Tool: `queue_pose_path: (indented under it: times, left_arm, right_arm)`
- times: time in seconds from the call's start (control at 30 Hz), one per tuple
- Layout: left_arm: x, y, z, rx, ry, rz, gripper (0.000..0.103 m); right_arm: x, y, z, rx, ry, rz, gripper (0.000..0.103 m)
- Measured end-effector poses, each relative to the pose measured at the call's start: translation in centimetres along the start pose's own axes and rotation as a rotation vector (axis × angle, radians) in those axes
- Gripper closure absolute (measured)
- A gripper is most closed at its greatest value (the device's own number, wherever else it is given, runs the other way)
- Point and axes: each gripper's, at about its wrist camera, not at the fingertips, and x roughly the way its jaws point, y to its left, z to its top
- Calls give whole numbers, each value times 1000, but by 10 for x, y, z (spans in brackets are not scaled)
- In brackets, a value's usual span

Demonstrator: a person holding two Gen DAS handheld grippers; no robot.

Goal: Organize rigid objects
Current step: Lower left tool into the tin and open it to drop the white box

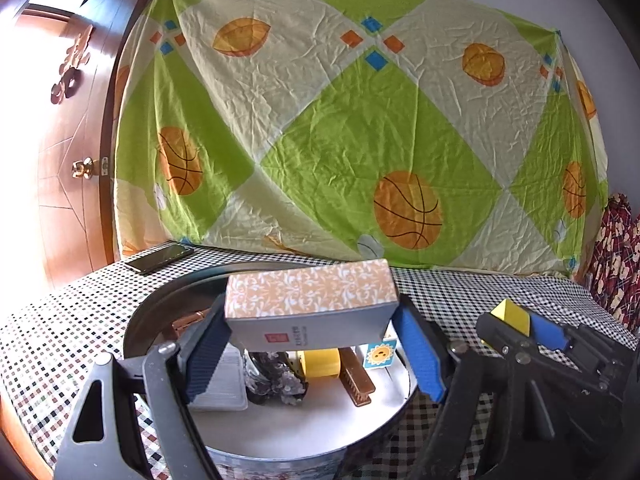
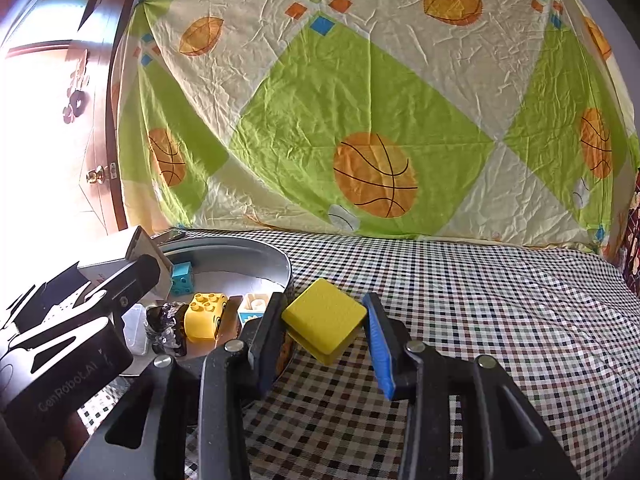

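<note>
My left gripper (image 1: 312, 344) is shut on an orange-patterned box (image 1: 312, 300) and holds it above the round metal tray (image 1: 168, 304). In the tray lie a yellow toy block (image 1: 320, 362), a brown comb (image 1: 356, 380), a sun card (image 1: 380, 354), a dark sequined item (image 1: 272, 376) and a clear case (image 1: 224, 388). My right gripper (image 2: 326, 328) is shut on a yellow square block (image 2: 324, 318), just right of the tray rim (image 2: 280, 264). It also shows in the left wrist view (image 1: 516, 320). A teal block (image 2: 182, 278) sits in the tray.
A checkered cloth (image 2: 480, 300) covers the table. A black phone (image 1: 160, 258) lies at the back left. A basketball-print sheet (image 1: 340, 120) hangs behind. A wooden door (image 1: 68, 140) stands at the left.
</note>
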Motion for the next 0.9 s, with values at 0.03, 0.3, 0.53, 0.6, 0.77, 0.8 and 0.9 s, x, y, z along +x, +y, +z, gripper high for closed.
queue_pose_path:
  times: [0.03,0.3,0.53,0.6,0.77,0.8,0.9]
  left_arm:
    - [0,1,0,0,0,0,23]
    - [-2,14,4,-3,-4,23,23]
    - [2,35,12,-9,13,69,23]
    - [5,41,14,-12,28,79,23]
    - [10,54,19,-17,47,105,23]
    - [11,57,20,-20,49,110,23]
    - [13,62,23,-19,53,118,23]
  right_arm:
    - [0,1,0,-1,1,3,61]
    - [6,13,3,-21,0,36,61]
    - [11,23,15,-30,0,77,61]
    - [13,28,22,-36,2,97,61]
    - [21,39,35,-46,8,127,61]
    - [22,41,37,-50,7,127,61]
    - [25,46,41,-57,7,131,61]
